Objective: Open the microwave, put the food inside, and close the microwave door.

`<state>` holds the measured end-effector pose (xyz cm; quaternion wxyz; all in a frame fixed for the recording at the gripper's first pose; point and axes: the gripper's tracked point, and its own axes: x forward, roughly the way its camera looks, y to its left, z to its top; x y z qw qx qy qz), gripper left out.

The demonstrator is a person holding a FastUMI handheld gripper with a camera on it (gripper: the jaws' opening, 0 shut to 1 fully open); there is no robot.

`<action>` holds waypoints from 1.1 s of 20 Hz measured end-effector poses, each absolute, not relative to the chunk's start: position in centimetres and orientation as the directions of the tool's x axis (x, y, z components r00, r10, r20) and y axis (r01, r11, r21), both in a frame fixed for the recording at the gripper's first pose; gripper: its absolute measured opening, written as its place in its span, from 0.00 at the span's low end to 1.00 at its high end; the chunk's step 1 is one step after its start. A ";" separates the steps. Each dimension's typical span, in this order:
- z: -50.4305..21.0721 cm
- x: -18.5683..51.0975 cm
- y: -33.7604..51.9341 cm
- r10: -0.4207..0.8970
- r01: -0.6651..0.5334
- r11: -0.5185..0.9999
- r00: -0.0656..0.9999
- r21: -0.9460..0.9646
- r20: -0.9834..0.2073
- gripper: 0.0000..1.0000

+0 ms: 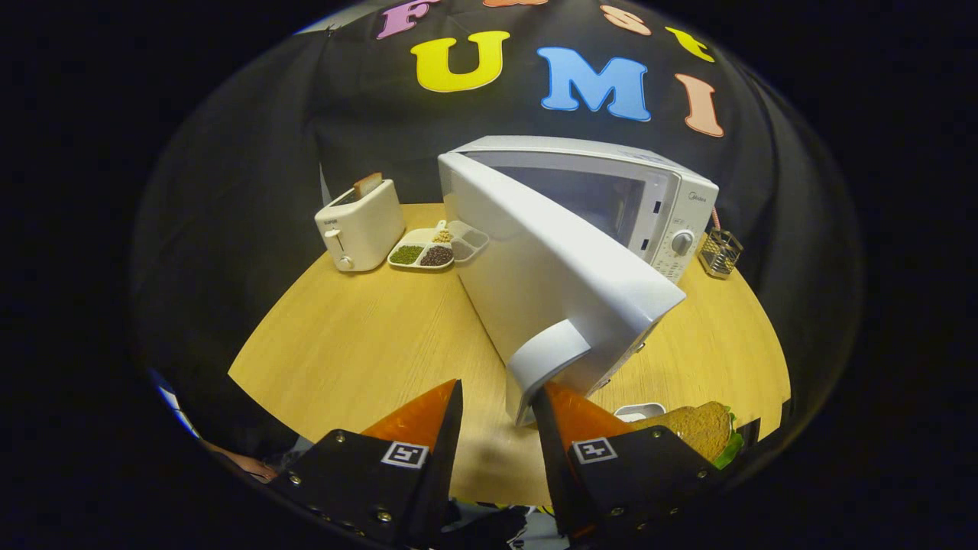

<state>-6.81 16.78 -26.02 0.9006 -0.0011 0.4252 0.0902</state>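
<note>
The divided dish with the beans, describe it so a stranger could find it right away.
Start at the white microwave on the wooden table. Between it and the toaster lies the divided dish. It alone is flat, holding green, dark and pale beans in separate compartments.

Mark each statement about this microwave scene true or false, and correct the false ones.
1. The microwave door is swung open. True.
2. The sandwich already sits inside the microwave. False: it lies on the wooden table, beside the gripper's right finger.
3. The gripper's jaws are clamped on the sandwich. False: the jaws stand apart with nothing between them, and the door's rounded handle is just ahead of the right finger.
4. A toaster with a slice of bread in its slot stands to the left of the microwave. True.
5. A divided tray with beans lies between the toaster and the microwave. True.
</note>
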 end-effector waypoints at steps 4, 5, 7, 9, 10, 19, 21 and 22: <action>-26.3 -8.6 19.7 0.225 -0.232 0.967 0.593 0.103 -0.774 0.54; -26.3 -9.0 20.6 0.247 -0.259 0.960 0.586 0.110 -0.772 0.54; -26.2 -9.7 21.8 0.280 -0.319 0.942 0.574 0.104 -0.770 0.54; -26.1 -10.4 22.7 0.321 -0.390 0.915 0.558 0.100 -0.765 0.54; -25.9 -10.9 23.2 0.355 -0.417 0.900 0.539 0.125 -0.763 0.54; -14.2 -11.4 28.2 0.753 -0.558 0.657 0.451 0.506 -0.480 0.54; -11.4 -10.8 27.0 0.775 -0.578 0.632 0.472 0.517 -0.420 0.58; -10.2 -10.4 26.1 0.777 -0.586 0.630 0.487 0.510 -0.399 0.66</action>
